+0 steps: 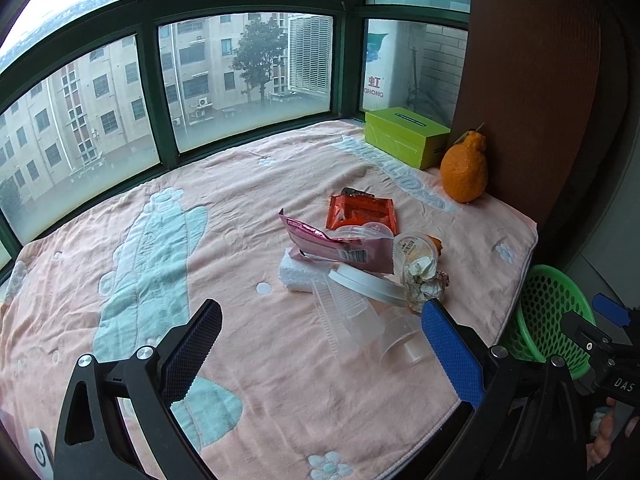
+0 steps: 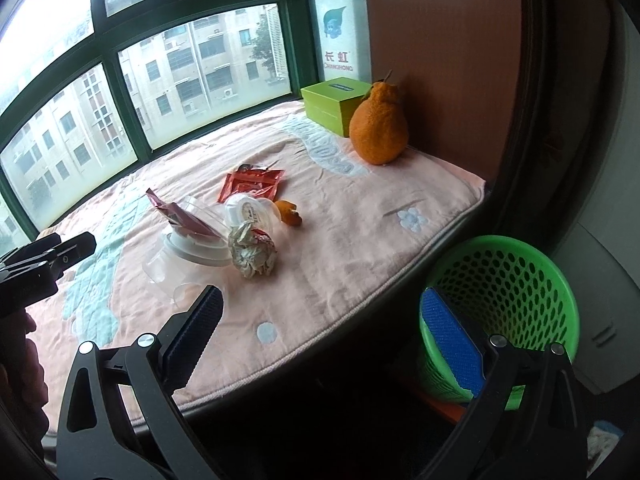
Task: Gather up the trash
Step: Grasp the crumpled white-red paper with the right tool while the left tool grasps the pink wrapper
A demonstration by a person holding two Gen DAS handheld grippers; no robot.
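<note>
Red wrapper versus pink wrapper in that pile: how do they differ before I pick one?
The red wrapper lies flat on the blanket at the window side of the pile; the pink wrapper is propped up at a tilt on the white lid and clear cups. The pink wrapper shows a barcode, the red wrapper shows none. The red one looks squarer, the pink one longer. Both look opened, and neither is held.

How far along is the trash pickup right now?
Nothing looks collected yet: what shows of the green basket holds no trash, though its bottom is hidden. In hand: nothing; the left gripper and right gripper are both open and empty. Left: the whole pile on the pink blanket, including the crumpled tissue, red wrapper, pink wrapper, white lid and clear cups.
</note>
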